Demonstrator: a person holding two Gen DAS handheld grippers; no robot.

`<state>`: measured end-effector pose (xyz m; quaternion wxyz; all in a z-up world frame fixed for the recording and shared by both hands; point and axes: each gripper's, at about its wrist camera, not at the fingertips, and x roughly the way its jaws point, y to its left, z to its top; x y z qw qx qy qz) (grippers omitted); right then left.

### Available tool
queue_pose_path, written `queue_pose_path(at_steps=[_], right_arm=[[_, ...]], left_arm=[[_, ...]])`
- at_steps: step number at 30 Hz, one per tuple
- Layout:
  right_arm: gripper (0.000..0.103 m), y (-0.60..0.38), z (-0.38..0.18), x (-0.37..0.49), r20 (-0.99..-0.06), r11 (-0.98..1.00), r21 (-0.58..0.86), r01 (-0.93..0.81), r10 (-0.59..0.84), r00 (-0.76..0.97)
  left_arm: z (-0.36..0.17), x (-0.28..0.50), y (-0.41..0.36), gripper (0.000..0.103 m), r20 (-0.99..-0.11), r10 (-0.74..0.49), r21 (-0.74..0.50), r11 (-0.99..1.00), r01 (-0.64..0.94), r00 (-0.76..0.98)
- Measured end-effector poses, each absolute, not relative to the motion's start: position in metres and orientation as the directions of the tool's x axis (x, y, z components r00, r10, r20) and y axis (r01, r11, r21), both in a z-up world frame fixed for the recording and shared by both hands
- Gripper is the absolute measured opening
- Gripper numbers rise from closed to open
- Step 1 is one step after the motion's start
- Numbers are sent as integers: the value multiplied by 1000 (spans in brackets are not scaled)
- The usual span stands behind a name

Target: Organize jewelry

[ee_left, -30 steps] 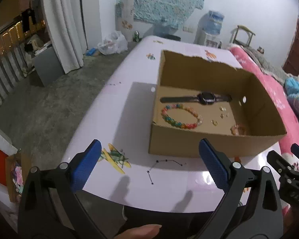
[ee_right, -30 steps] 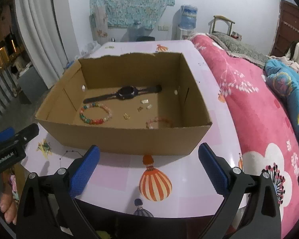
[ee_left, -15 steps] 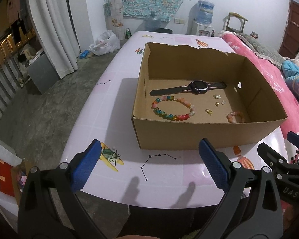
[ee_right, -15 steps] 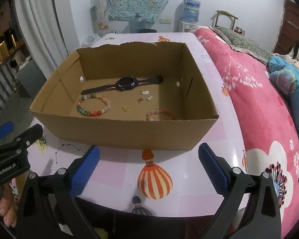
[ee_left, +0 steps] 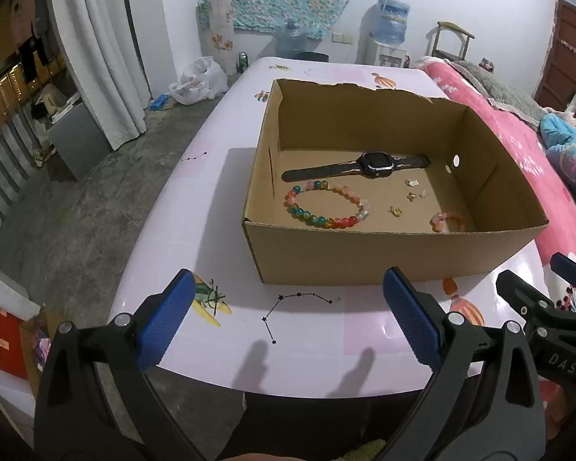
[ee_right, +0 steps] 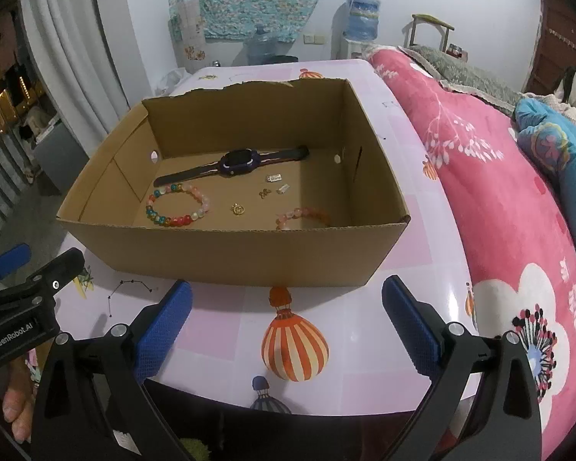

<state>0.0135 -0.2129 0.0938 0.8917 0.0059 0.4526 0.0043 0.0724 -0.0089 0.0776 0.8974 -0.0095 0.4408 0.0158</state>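
Hovering before the box [ee_left: 384, 253] — left claw [ee_left: 288, 317], right claw [ee_right: 286, 317] spread wide, empty.

A pink floral quilt [ee_right: 510, 207] lies beside the table [ee_left: 196, 199], with white curtains [ee_left: 103, 50] and a water dispenser [ee_left: 389, 30] behind.

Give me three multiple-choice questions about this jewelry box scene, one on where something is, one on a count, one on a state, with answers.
1. Where does the watch lie in the cardboard box?
A. near the far wall
B. against the near wall
C. outside on the table

2. How many bead bracelets are in the box?
A. one
B. two
C. four

3. How do both grippers' jaws stand?
A. shut on a bracelet
B. shut, empty
C. open, empty

Answers: 1 A, the watch lies beyond the multicoloured bracelet; 2 B, that one plus the pink bracelet; 3 C, the left gripper and right gripper show wide gaps.
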Motion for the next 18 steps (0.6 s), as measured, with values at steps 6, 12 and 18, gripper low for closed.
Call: queue_pose_path(at_steps=[6, 12, 18], right_arm=[[96, -214, 91, 15, -813, 1000, 23, -2, 20, 582], [96, -214, 90, 15, -815, 1000, 28, -5, 25, 579], [96, -214, 89, 15, -815, 1000, 28, -5, 26, 579]], left_arm=[[76, 73, -10, 95, -795, 20, -1, 999, -33, 606], [74, 75, -11, 95, -799, 22, 4, 999, -32, 601], [73, 77, -12, 95, -802, 21, 4, 1000, -29, 597]])
